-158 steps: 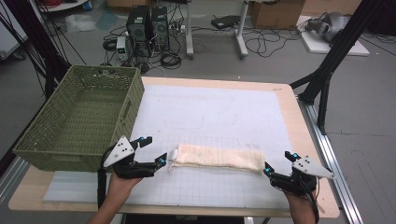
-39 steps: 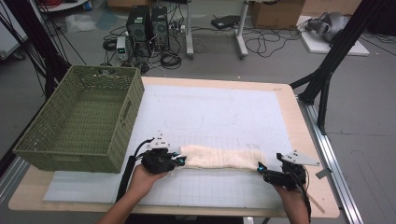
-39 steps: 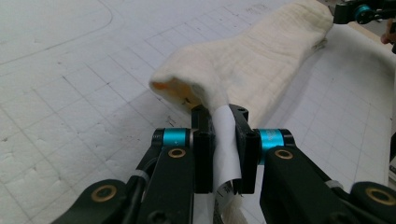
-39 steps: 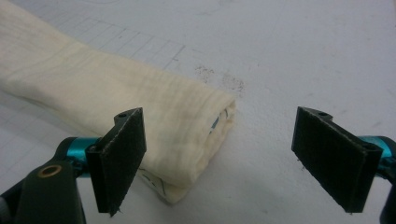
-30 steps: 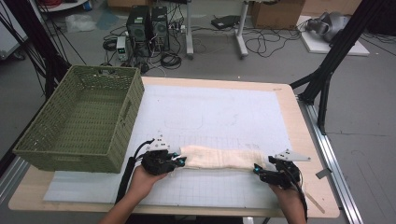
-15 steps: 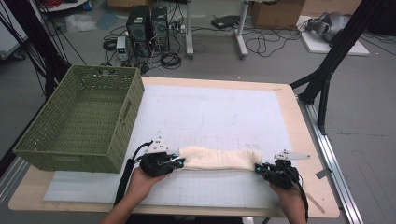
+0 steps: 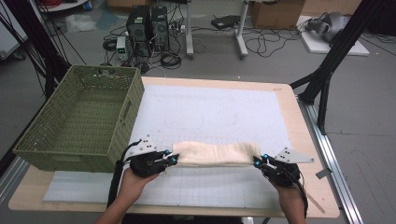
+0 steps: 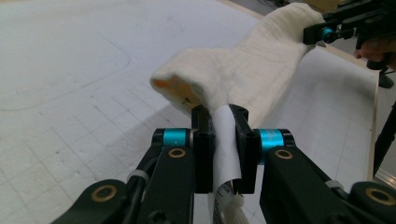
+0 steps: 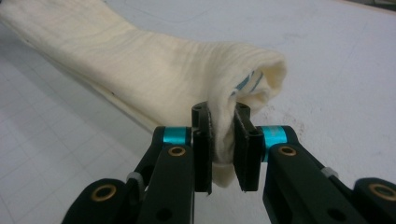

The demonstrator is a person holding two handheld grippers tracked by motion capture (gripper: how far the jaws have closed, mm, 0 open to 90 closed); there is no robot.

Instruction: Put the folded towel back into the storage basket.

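One cream towel (image 7: 215, 154) (folded long) spans the table (image 7: 299, 121) beside one green basket (image 7: 79, 121); the left hand-held gripper (image 7: 172, 157) and right hand-held gripper (image 7: 258, 161) each clamp an end.

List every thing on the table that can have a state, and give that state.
Cream towel: folded into a long strip, clamped at both ends, stretched between the claws.
Left claw: shut on the towel's end and its white label.
Right claw: just closed, shut on the towel's other end.
Green wicker basket: upright, empty, at the table's left edge.
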